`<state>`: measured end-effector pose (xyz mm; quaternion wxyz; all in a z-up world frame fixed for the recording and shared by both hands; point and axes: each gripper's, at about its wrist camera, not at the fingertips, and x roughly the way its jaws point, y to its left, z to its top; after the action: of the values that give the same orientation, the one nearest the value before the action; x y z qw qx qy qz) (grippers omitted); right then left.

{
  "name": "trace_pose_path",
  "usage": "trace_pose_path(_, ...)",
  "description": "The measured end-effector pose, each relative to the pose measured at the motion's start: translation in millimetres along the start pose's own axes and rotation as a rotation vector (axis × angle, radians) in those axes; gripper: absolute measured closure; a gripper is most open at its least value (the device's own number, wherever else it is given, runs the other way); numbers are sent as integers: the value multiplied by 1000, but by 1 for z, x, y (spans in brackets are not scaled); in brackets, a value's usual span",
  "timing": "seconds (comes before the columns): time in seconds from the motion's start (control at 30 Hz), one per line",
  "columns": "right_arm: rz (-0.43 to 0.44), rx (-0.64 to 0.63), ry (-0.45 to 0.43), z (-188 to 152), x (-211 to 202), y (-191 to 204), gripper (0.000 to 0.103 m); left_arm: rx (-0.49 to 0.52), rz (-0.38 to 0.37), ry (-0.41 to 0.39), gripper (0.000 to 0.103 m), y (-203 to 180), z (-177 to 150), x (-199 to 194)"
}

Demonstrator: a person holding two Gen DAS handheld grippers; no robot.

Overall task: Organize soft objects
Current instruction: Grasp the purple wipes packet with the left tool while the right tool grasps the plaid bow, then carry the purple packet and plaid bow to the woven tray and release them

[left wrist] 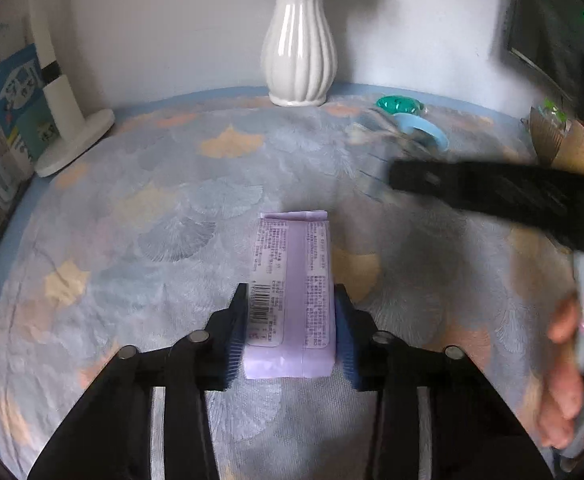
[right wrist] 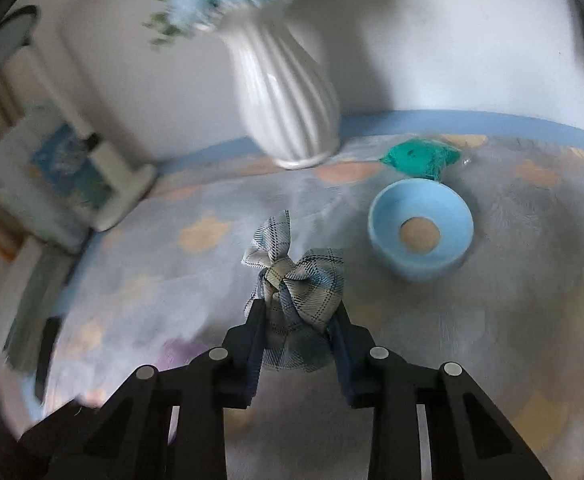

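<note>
barcode and small print on the purple pack (left wrist: 292,292), too small to read, printed book cover (left wrist: 15,96) illegible

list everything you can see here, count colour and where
tissue pack: 1, lilac, on the cloth at front centre, between the left gripper's pads
plaid cloth: 1, grey-blue check, knotted, between the right gripper's pads
bowl: 1, light blue, right of centre on the cloth
green packet: 1, teal, behind the bowl
vase: 1, white ribbed, back centre, holding blue flowers
white stand: 1, white, back left
books: a few, blue and white, far left edge
tablecloth: 1, blue-grey with orange leaf shapes, covers the table
left gripper: 1, black with blue pads, shut on the tissue pack
right gripper: 1, black, shut on the plaid cloth
hand: 1, right edge of the left view
</note>
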<state>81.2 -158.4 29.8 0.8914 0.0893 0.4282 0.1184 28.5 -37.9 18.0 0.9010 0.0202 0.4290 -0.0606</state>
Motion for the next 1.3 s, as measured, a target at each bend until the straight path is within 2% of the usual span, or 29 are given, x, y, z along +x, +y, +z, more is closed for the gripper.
trace_pose_path(0.13,16,-52,10,-24,-26,-4,73,-37,-32,-46,67,2,-8,-14)
trace_pose_path(0.23,27,12,64,-45,-38,-22,73,-23,-3,-102,67,0,-12,-20)
trace_pose_path(0.33,18,97,111,-65,-49,-39,64,-20,-10,-94,67,0,-12,-16)
trace_pose_path(0.4,84,129,130,-75,-60,-49,36,-16,-23,-91,67,-2,-14,-18)
trace_pose_path(0.43,109,137,134,-78,-65,-51,29,-14,-34,-94,67,0,-12,-16)
trace_pose_path(0.47,113,147,132,-81,-72,-55,17,-13,-44,-101,67,0,-12,-18)
trace_pose_path(0.5,89,151,119,-84,-80,-58,11,-15,-56,-112,67,1,-12,-20)
trace_pose_path(0.57,38,140,75,-87,-92,-63,10,-24,-73,-121,67,3,-14,-22)
trace_pose_path(0.63,19,129,74,-85,-91,-64,10,-40,-85,-113,67,6,-14,-20)
trace_pose_path(0.77,38,90,95,-80,-70,-49,10,-55,-98,-109,67,8,-14,-19)
trace_pose_path(0.87,-81,-14,78,-80,-56,-28,10,-56,-104,-111,67,9,-15,-20)
trace_pose_path(0.9,-108,-41,72,-80,-53,-22,15,-57,-104,-109,67,9,-15,-19)
trace_pose_path(0.93,-123,-64,63,-81,-50,-17,21,-56,-105,-107,67,9,-15,-19)
trace_pose_path(1.0,-187,-147,53,-88,-48,-7,41,-53,-103,-116,67,9,-15,-20)
trace_pose_path(1.03,-200,-178,46,-89,-49,-3,48,-52,-101,-121,67,9,-15,-21)
trace_pose_path(1.07,-189,-195,41,-91,-50,1,60,-51,-98,-126,67,8,-15,-22)
trace_pose_path(1.1,-175,-206,38,-92,-52,2,64,-49,-90,-126,67,8,-15,-23)
trace_pose_path(1.2,-156,-181,31,-95,-60,-4,70,-20,-77,-124,67,-1,-15,-26)
trace_pose_path(1.3,-121,-116,34,-96,-71,-19,71,-7,-122,-135,67,-15,-17,-38)
